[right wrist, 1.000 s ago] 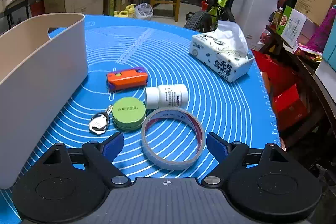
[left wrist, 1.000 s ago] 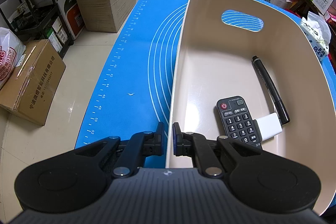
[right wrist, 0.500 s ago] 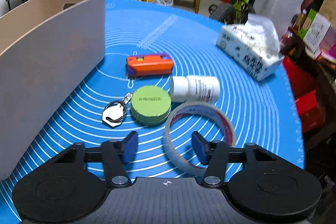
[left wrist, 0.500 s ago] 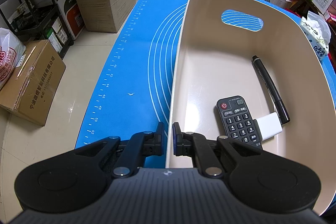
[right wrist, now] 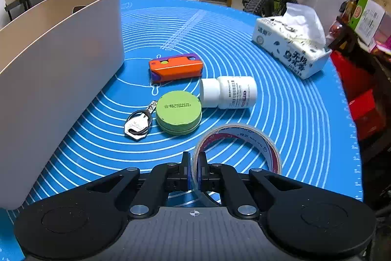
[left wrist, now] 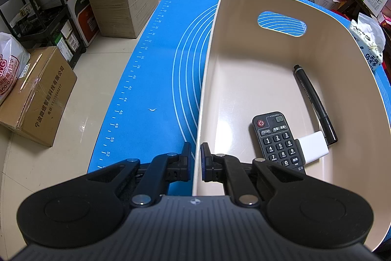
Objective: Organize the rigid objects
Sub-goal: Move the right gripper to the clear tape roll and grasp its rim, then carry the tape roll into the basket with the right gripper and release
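Blue mat [right wrist: 281, 99] covers the table. Right gripper [right wrist: 194, 171], spread wide a second ago, now pinches the tape roll [right wrist: 244, 136] wall near the front edge. Left gripper [left wrist: 195, 163] clamps the bin [left wrist: 207, 80] rim, unchanged. Open mat lies rightward.

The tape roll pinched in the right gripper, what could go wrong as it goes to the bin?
The right gripper pinches only the thin wall of the tape roll, so the roll could swing or slip out. The green tin and white bottle lie close by and might get knocked. The left gripper clamps the bin rim; a bump could tip it.
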Motion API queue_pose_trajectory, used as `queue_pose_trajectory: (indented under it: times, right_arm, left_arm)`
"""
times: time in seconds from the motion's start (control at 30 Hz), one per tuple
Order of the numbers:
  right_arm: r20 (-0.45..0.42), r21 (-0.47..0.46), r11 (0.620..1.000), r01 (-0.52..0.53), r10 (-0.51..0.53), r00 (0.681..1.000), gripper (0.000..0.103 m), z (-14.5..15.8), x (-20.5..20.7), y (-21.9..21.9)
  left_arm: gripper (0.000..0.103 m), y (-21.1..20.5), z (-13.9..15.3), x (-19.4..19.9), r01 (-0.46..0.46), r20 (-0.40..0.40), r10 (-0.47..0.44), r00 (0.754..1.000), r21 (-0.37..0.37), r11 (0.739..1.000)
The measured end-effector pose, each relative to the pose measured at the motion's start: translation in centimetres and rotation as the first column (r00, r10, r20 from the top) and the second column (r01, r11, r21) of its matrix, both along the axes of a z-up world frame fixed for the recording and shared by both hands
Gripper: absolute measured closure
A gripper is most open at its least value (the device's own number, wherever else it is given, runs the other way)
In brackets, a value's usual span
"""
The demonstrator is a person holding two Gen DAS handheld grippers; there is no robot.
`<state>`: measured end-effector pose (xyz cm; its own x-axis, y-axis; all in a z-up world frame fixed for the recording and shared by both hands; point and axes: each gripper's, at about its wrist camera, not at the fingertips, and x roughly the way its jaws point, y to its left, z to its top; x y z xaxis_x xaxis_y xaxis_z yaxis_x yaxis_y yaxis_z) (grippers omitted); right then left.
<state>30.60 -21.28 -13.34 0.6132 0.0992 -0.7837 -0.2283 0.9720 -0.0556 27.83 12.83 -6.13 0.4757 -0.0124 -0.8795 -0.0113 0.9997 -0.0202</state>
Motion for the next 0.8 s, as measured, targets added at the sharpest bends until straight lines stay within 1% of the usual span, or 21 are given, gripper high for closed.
queue_pose_trajectory:
  times: [0.1, 0.23, 0.5, 0.57, 0.63, 0.8]
  right_arm:
    - [0.027, -0.003, 1.000, 0.020, -0.020, 0.999, 0.087, 0.8, -0.5, 0.1]
    - [0.084, -0.011, 0.999, 0.034, -0.033, 0.996, 0.087, 2.5, -1.1, 0.3]
    - [0.175, 0.014, 0.998, 0.068, -0.070, 0.982, 0.087, 5.4, -1.9, 0.4]
    - [0.197, 0.033, 0.997, 0.068, -0.073, 0.978, 0.087, 6.4, -2.0, 0.6]
    - [0.217, 0.077, 0.995, 0.067, -0.083, 0.973, 0.087, 7.5, -2.0, 0.7]
    - [0.284, 0.103, 0.994, 0.033, -0.061, 0.957, 0.087, 9.9, -2.0, 2.1]
  left_arm:
    - [0.092, 0.0, 0.0, 0.0, 0.000, 0.000, 0.000, 1.000, -0.004, 1.000]
    - [0.092, 0.0, 0.0, 0.0, 0.000, 0.000, 0.000, 1.000, -0.004, 1.000]
    - [0.092, 0.0, 0.0, 0.0, -0.001, -0.001, 0.001, 1.000, -0.007, 1.000]
    - [0.092, 0.0, 0.0, 0.0, -0.001, -0.001, 0.001, 1.000, -0.006, 1.000]
    - [0.092, 0.0, 0.0, 0.0, -0.001, -0.001, 0.001, 1.000, -0.006, 1.000]
    - [0.092, 0.0, 0.0, 0.0, -0.001, -0.001, 0.001, 1.000, -0.006, 1.000]
